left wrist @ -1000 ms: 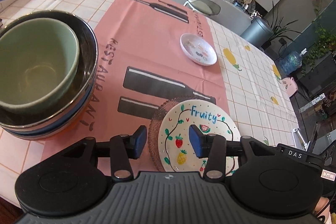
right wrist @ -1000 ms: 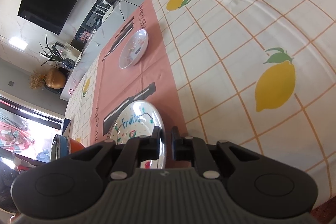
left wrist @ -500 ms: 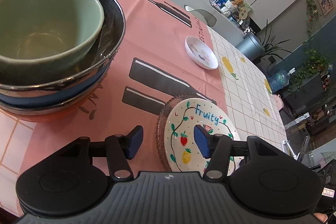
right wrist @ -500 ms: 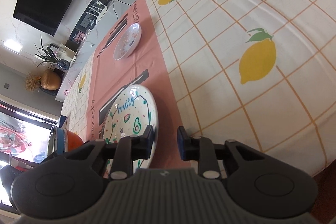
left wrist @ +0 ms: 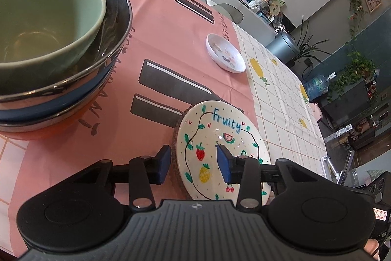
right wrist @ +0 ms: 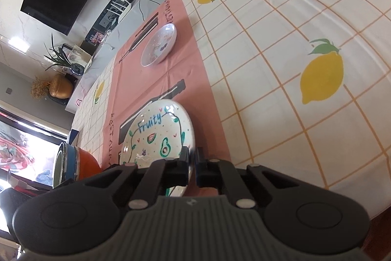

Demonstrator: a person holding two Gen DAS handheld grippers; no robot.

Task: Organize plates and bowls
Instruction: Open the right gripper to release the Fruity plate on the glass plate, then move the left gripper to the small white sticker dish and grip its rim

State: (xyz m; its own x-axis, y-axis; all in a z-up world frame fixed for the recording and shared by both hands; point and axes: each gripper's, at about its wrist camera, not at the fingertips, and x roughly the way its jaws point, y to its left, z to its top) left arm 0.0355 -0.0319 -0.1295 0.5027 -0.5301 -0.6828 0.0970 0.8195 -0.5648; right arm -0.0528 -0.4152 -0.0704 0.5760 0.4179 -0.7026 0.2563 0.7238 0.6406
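The "Fruity" plate (left wrist: pixel 220 138) sat at the near edge of the worktop (right wrist: pixel 281 45), on a darker ribbed plate (left wrist: pixel 176 148) whose rim showed only at its left side; both lay on the pink runner (left wrist: pixel 171 40).

R hand-held gripper (right wrist: pixel 192 164) had come together on the Fruity plate's near-right rim: jaws fully closed, rim pinched between them, one finger over the painted face, the other below. The plate looked tipped up on that side, though how far was hard to tell thru the fisheye.

L hand-held gripper (left wrist: pixel 193 160) was about half apart and closing. Its fingers straddled the plate's near-left rim, one pad out over the ribbed rim, the other over the painted face near the strawberry. Pads didn't look to be pressing anything yet.

Key relation: the plate lay straight ahead of and just below both grippers, L at its near-left, R at its near-right, w/ R the only one in contact. The plate is round, so no long axis matters; the rim's edge is what has to line up w/ the jaws.

Elsewhere: bowl stack (left wrist: pixel 56 53) (green in dark, over blue and orange) stood at far left, close to the L side. Small white dish (left wrist: pixel 226 56) sat well apart, further up the runner. Prob next: lift the Fruity plate by R, w/ L steadying or taking the plate below.
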